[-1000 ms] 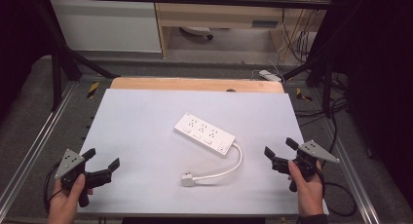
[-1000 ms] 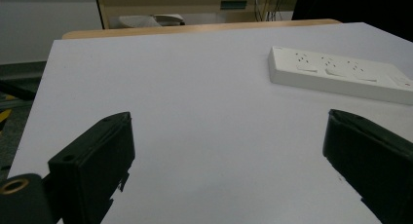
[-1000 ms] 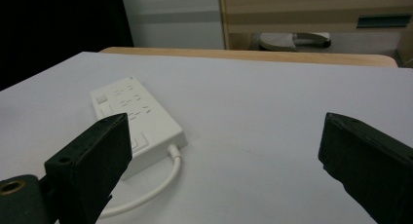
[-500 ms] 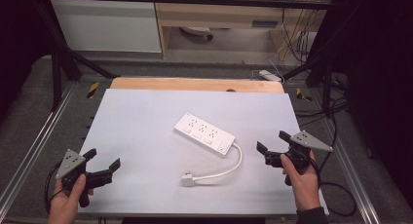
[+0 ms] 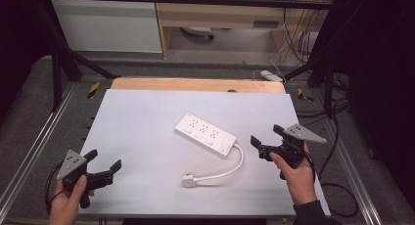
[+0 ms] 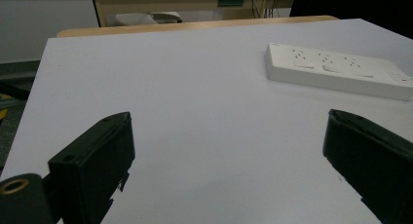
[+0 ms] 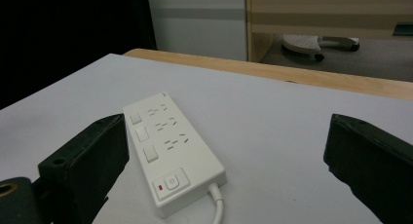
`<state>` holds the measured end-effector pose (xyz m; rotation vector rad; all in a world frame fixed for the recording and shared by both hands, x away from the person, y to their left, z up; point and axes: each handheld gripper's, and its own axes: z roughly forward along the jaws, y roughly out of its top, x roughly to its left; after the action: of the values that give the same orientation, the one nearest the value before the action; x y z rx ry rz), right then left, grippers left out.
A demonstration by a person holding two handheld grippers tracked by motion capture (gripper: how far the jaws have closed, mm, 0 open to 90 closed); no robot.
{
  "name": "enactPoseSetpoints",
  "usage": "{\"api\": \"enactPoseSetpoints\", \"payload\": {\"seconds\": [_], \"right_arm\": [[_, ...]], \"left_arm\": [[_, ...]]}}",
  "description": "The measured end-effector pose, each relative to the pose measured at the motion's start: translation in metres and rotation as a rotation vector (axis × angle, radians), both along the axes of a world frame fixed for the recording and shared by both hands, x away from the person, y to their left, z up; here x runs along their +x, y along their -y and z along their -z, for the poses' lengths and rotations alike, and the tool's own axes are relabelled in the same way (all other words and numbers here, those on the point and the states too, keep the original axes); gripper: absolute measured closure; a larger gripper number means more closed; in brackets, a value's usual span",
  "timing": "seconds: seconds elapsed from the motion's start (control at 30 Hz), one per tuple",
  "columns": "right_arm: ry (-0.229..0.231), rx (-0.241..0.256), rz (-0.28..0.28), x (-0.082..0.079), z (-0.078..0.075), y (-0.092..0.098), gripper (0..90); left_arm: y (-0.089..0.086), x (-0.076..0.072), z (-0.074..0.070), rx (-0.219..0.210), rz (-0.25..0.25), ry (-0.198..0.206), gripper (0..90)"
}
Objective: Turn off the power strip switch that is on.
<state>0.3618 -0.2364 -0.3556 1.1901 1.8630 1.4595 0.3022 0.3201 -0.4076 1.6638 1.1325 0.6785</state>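
Your right gripper [image 5: 266, 141] hung over the right part of the white table [image 5: 142, 132], its jaws spread wide and holding nothing. Just ahead of those jaws lay the white power strip [image 5: 205, 135], flat on the table and apart from both tips. In the right gripper view the power strip [image 7: 168, 153] sat between the two jaws and a little beyond them, closer to the left one, its near end with the switch button [image 7: 170, 181] pointing back toward you. The red mark beside that button showed clearly. The white cable [image 5: 227, 167] left that near end, ran below the jaws' line and curled away to the plug [image 5: 189, 180], which rested on the table well short of your left hand.

Your left gripper [image 5: 103, 165] sat low at the near left corner, jaws spread as well, with bare table between them. From the left gripper view the power strip [image 6: 336, 73] lay far ahead and off toward the right jaw, well apart from both. Beyond the strip, past the jaws, the wooden edge [image 5: 195, 84] bordered the far side of the table.
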Motion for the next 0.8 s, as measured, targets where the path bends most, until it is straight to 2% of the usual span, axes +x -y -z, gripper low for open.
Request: {"api": "enactPoseSetpoints", "payload": {"seconds": [0.63, 0.67, 0.8], "right_arm": [[0.013, -0.004, -0.048, 0.017, -0.013, -0.027, 7.1], [0.017, -0.004, -0.043, 0.018, -0.014, -0.028, 11.3], [0.029, -0.004, -0.042, 0.021, -0.015, -0.031, 16.5]], "left_arm": [[0.001, 0.0, 0.0, 0.007, 0.009, -0.002, 4.7], [0.001, 0.0, 0.0, 0.007, 0.009, -0.001, 4.7], [0.002, 0.0, 0.001, 0.01, 0.011, -0.004, 4.7]]}}
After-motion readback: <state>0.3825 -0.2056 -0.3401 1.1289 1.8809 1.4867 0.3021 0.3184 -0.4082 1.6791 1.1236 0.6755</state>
